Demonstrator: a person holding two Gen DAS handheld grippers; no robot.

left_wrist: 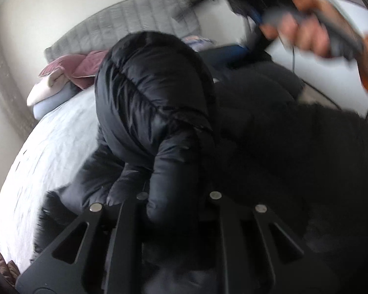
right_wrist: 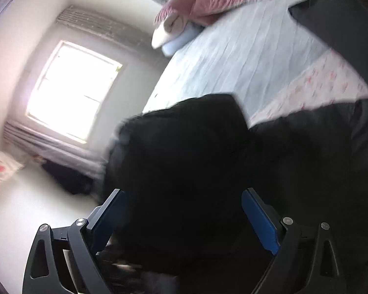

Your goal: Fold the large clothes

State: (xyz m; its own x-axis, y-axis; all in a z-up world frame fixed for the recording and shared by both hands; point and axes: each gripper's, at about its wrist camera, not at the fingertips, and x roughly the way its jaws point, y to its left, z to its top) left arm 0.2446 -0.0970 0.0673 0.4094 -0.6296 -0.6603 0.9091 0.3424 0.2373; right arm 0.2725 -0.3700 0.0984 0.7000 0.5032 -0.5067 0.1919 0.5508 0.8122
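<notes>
A: Two grippers, one black puffer jacket (left_wrist: 149, 103). We see it heaped on the bed (left_wrist: 49, 142), which has a pale wrinkled sheet.

B: Left gripper (left_wrist: 176, 210) first. We have a puffy fold of the jacket between its fingers, jaws close together and clamped on it.

A: Agreed. Right gripper (right_wrist: 184, 220): blue pads (right_wrist: 260, 223) set wide apart, dark jacket cloth bulging between them. We can't tell if they touch it, too blurred.

B: Room next. We see a grey quilted headboard (left_wrist: 139, 22) against a white wall, and maroon pillows (left_wrist: 83, 66) stacked on white and pale blue ones at the head of the bed.

A: From the right wrist view we get a bright window (right_wrist: 73, 90), a white floor (right_wrist: 24, 203) below it, and a floral-print cloth (right_wrist: 314, 90) on the bed beside the jacket.

B: The person's hand (left_wrist: 304, 31) shows top right in the left view, blurred, holding the other gripper's handle.
</notes>
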